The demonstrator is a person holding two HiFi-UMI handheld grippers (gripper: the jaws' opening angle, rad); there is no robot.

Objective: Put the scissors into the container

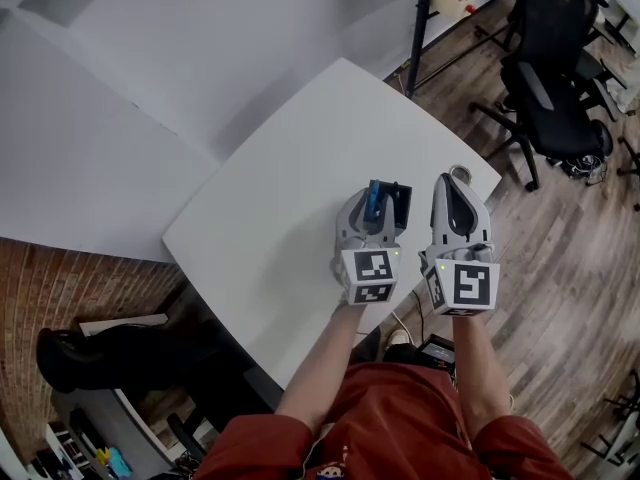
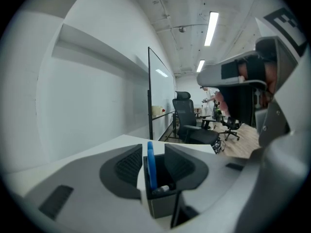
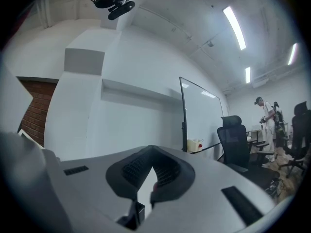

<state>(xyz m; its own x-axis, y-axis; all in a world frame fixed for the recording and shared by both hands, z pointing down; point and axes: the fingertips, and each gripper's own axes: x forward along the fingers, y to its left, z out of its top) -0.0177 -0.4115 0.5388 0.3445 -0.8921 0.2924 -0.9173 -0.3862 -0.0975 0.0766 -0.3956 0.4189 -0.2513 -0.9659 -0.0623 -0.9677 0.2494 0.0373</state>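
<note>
A small dark container [image 1: 398,208] stands on the white table [image 1: 290,158] near its right corner. The blue handle of the scissors [image 1: 373,204] sticks up out of it. My left gripper [image 1: 382,200] is open, and its jaws stand either side of the container without pressing on it. In the left gripper view the container [image 2: 163,205] sits low between the pads, with the scissors [image 2: 151,166] upright inside it. My right gripper [image 1: 459,176] hovers just to the right over the table's corner. Its jaws [image 3: 153,152] are shut, with nothing in them.
The table's edge runs close behind both grippers, with wood floor beyond. A black office chair [image 1: 555,68] and a whiteboard stand's pole [image 1: 420,28] are at the far right. A dark bag [image 1: 90,358] lies on the floor at lower left.
</note>
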